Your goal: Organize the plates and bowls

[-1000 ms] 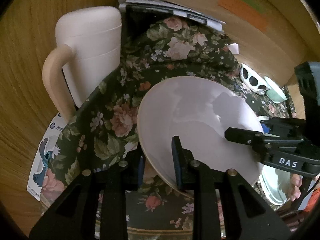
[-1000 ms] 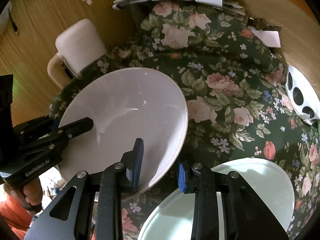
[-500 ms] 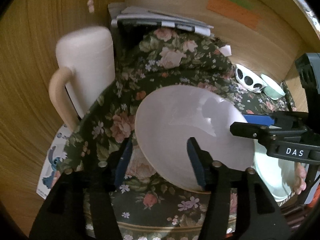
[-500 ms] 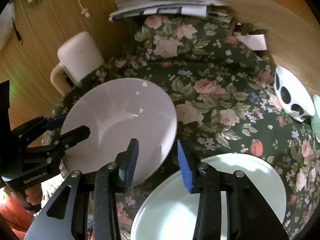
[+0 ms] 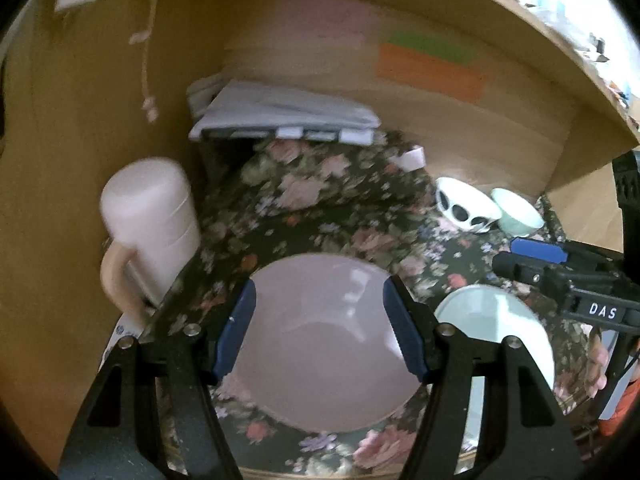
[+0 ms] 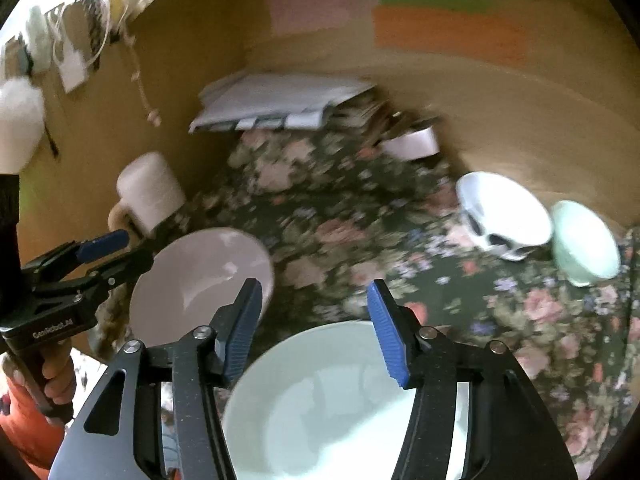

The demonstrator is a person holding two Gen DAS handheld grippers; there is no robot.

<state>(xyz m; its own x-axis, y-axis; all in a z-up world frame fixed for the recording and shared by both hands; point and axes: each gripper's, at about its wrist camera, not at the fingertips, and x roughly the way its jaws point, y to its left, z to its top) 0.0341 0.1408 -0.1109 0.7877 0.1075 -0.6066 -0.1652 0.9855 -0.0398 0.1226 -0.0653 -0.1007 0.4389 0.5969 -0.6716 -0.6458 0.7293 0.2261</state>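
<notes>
Both grippers pulled back, jaws now wide, empty; pink plate released flat on floral cloth.

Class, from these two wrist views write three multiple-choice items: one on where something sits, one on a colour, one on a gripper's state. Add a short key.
1. Where does the pale green plate lie relative to the pink plate, seen from the left wrist?
A. To its right
B. To its left
C. Stacked on top of it

2. What colour are the spots on the white spotted bowl?
A. Red
B. Black
C. Yellow

3. What state is the left gripper in?
A. Shut on the pink plate
B. Shut on the cream jug
C. Open, holding nothing

Key:
1 A, the pale green plate lies on the floral cloth, right of the pink one.
2 B, dark ovals show on the bowl's white side.
3 C, its blue pads stand wide apart over the pink plate, which lies flat on the cloth.
</notes>
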